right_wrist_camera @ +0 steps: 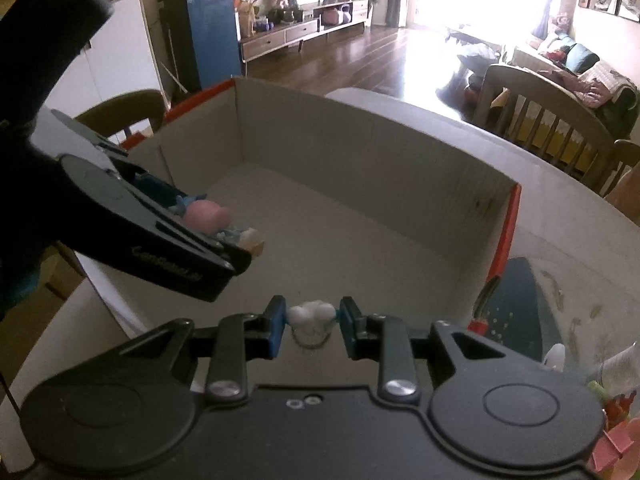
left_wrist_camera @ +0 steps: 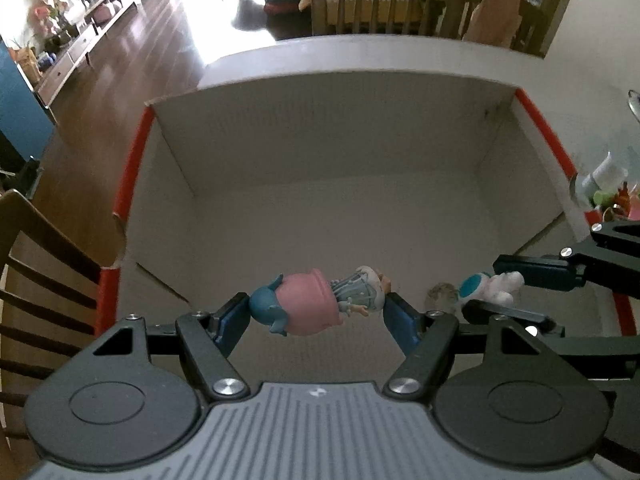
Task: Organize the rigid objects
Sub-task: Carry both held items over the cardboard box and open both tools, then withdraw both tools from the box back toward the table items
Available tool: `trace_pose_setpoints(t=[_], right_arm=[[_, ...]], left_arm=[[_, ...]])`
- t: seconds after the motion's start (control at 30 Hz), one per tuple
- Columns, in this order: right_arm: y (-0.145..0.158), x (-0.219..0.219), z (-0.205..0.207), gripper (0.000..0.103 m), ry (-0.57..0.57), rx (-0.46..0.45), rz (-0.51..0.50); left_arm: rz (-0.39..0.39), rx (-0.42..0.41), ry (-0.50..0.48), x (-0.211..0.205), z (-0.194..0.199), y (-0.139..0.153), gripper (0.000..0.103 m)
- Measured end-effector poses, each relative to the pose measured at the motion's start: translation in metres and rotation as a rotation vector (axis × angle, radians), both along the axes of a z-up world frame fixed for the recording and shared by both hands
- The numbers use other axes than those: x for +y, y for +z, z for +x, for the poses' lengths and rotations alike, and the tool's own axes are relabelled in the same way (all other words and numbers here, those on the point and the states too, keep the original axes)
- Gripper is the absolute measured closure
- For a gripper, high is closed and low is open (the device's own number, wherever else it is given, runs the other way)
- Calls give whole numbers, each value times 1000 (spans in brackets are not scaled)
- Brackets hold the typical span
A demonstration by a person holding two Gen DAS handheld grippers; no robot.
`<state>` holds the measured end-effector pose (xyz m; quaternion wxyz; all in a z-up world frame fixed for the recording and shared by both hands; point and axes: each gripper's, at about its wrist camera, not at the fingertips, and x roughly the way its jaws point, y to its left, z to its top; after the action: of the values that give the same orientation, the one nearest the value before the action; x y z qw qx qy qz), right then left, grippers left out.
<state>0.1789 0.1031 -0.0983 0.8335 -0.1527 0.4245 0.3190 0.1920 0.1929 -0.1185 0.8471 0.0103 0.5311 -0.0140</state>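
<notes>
My left gripper [left_wrist_camera: 318, 306] is shut on a pink-and-blue figurine [left_wrist_camera: 312, 302], held sideways over the near edge of an open cardboard box [left_wrist_camera: 340, 152] with red rims. My right gripper [right_wrist_camera: 312, 320] is shut on a small white-and-teal toy figure [right_wrist_camera: 312, 314], also over the box's near edge. In the left wrist view the right gripper [left_wrist_camera: 496, 290] comes in from the right with the white toy [left_wrist_camera: 490, 286]. In the right wrist view the left gripper [right_wrist_camera: 236, 256] shows at left with the pink figurine [right_wrist_camera: 206, 218]. The inside of the box shows only bare floor.
The box [right_wrist_camera: 400, 168] sits on a white table [left_wrist_camera: 580, 92]. More small toys [left_wrist_camera: 608, 196] lie to the right of the box, with a dark mat [right_wrist_camera: 516, 308]. Wooden chairs [left_wrist_camera: 48, 264] stand at the left and far side [left_wrist_camera: 380, 4].
</notes>
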Motion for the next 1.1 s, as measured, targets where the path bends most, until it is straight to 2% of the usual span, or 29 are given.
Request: trace_pose_setpoints(t=[0.2, 0.33, 0.5, 0.6, 1.1], right_arm=[[0, 3, 2, 72, -4, 16, -10], [3, 4, -1, 67, -9, 22, 0], [10, 0, -6, 61, -22, 25, 29], [15, -2, -11, 51, -30, 11, 36], [46, -35, -25, 48, -73, -32, 119]], left_arm=[[15, 44, 5, 0, -4, -15, 30], [13, 39, 11, 1, -8, -16, 30], [18, 19, 3, -1, -12, -9, 30], [17, 5, 6, -2, -17, -5, 30], [11, -78, 22, -6, -44, 35, 30]])
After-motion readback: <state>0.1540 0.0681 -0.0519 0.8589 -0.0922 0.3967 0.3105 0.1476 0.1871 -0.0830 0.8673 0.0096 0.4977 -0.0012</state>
